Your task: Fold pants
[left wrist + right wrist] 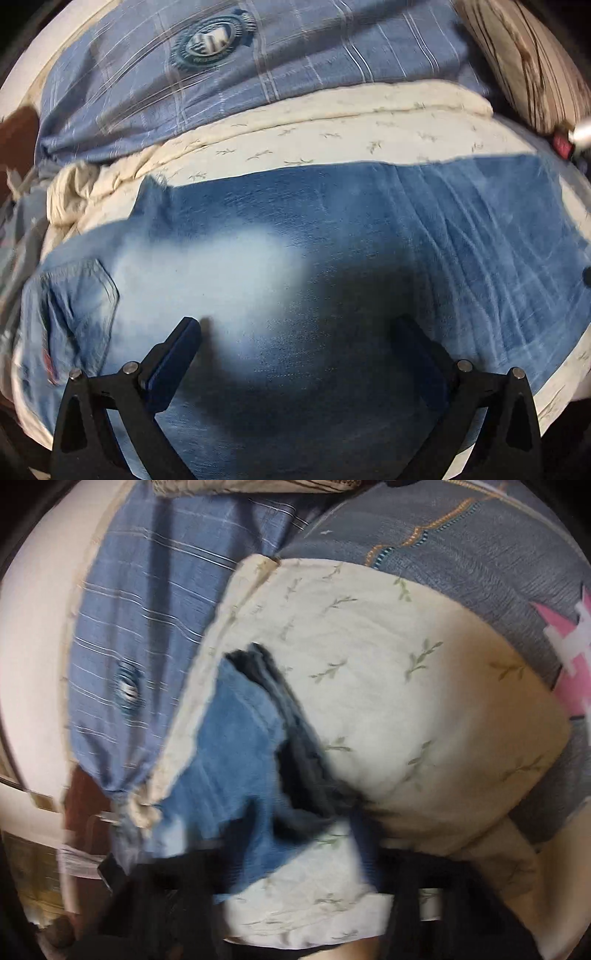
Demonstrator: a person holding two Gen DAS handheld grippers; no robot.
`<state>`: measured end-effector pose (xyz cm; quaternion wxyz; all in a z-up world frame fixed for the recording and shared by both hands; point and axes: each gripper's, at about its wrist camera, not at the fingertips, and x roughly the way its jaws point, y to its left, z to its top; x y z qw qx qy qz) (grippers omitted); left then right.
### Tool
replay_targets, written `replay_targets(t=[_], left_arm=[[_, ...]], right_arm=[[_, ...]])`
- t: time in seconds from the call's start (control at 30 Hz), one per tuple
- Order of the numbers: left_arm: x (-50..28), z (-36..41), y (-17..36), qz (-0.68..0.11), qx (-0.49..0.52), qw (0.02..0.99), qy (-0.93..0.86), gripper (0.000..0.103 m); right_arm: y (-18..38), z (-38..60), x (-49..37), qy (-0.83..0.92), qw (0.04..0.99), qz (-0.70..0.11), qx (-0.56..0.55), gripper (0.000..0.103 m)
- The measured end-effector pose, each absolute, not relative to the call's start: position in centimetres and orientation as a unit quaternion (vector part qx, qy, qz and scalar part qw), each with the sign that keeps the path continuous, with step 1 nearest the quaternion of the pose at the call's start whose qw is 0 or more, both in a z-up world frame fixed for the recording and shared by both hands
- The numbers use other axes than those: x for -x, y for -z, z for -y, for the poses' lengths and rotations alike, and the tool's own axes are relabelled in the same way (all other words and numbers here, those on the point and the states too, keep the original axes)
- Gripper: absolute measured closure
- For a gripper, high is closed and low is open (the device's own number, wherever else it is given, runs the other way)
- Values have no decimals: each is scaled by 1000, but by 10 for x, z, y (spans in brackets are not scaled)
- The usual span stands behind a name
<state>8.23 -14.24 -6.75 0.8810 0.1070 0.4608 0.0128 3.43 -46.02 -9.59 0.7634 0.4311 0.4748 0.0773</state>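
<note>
Blue faded jeans [295, 236] lie spread flat across a cream leaf-print blanket [332, 129] in the left wrist view, a back pocket [77, 299] at the left. My left gripper [299, 332] hovers open just over the jeans, with nothing between its fingers [177, 354]. In the blurred right wrist view a bunched end of the jeans [236, 760] rises from the bottom over the cream blanket [406, 709]. My right gripper [291, 882] is a dark smear at the bottom; its jaws are too blurred to read.
A blue striped pillow with a round emblem [214, 40] lies behind the blanket. A brown striped cushion [524, 62] is at the far right. A grey patterned bedcover [461, 542] lies beyond the blanket in the right wrist view.
</note>
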Motion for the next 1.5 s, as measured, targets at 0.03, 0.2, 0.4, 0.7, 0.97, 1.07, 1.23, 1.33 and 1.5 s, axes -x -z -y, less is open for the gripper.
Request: replay_targets(t=[0.03,0.2,0.4,0.7,0.97,1.07,1.23,1.33,1.5], left_arm=[[-83,145,67,-462,-120,879,-13,0],[-84,137,70,-462,-106,880,5,0],[-82,103,64,-472,-11,880,47,0],[-14,-71,10,-388,199,898,-57,0],[-3,-90,-11,-388,232,892,-13,0],[-21,-65,-22,-392,250,882,71,0],[-50,-37,13,-468,366,783,184,1],[-45,-27,31,-490,371,768,180,13],[-44,-8,34,-510,359,759,184,25]], right_arm=[[93,459,-35,-75,767,-478,-422,77],[48,442,-28,-69,814,-452,-359,81],[-42,370,-20,-123,876,-389,-258,82],[-22,186,-19,-280,841,-430,-171,80],[28,188,-17,-334,795,-440,-251,28],[8,227,-7,-324,811,-392,-288,27],[19,271,-8,-294,806,-385,-341,23],[37,285,-4,-297,794,-386,-364,23],[51,281,-12,-317,779,-387,-377,23]])
